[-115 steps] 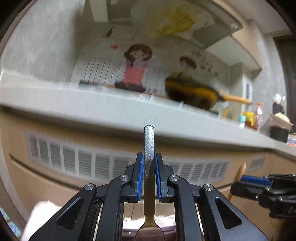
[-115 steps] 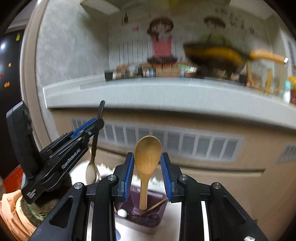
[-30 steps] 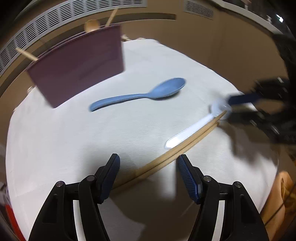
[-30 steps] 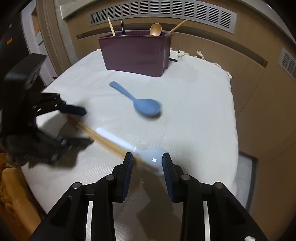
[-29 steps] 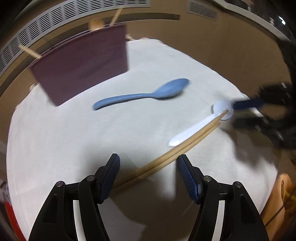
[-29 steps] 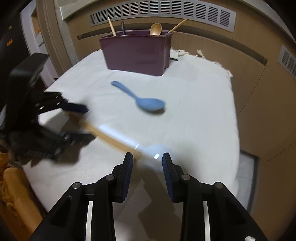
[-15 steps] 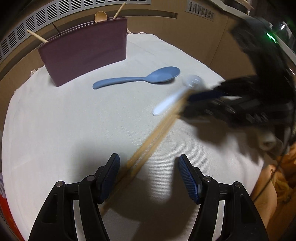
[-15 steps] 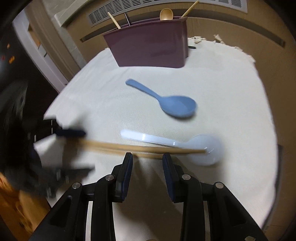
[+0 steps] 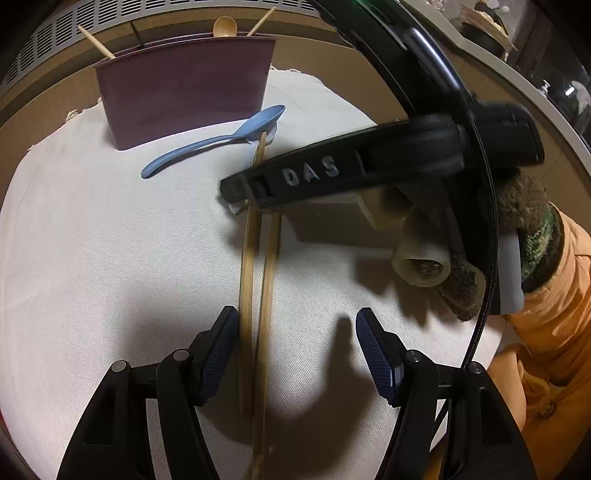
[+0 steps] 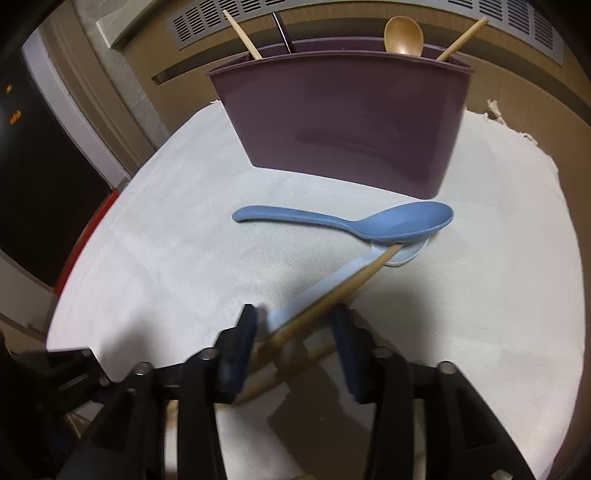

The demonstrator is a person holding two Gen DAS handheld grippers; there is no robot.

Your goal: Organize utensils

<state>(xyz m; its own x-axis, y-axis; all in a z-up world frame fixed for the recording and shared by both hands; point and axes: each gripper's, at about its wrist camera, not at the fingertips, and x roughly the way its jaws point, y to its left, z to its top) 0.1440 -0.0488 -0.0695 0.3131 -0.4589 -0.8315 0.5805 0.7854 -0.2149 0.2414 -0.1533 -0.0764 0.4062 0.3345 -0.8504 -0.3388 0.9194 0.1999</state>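
Observation:
A pair of wooden chopsticks (image 9: 258, 266) lies on the white cloth (image 9: 92, 240), running away from my left gripper (image 9: 295, 350), which is open around their near ends. My right gripper (image 10: 293, 345) is open astride the chopsticks (image 10: 332, 295) and the handle of a white spoon (image 10: 314, 291); it shows from the side in the left wrist view (image 9: 243, 192). A blue spoon (image 10: 369, 221) lies with its bowl on the white spoon's bowl. The purple utensil holder (image 10: 351, 114) stands behind, holding a wooden spoon (image 10: 403, 35) and sticks.
The cloth-covered table drops off at its edges (image 10: 74, 280). A cabinet front with vent slats (image 10: 369, 11) stands behind the holder. The person's orange sleeve (image 9: 554, 332) is at the right in the left wrist view.
Both grippers dropped from in front of the counter to the table. The chopsticks and white spoon swung round until their far ends touch the blue spoon. My right gripper closed in on them.

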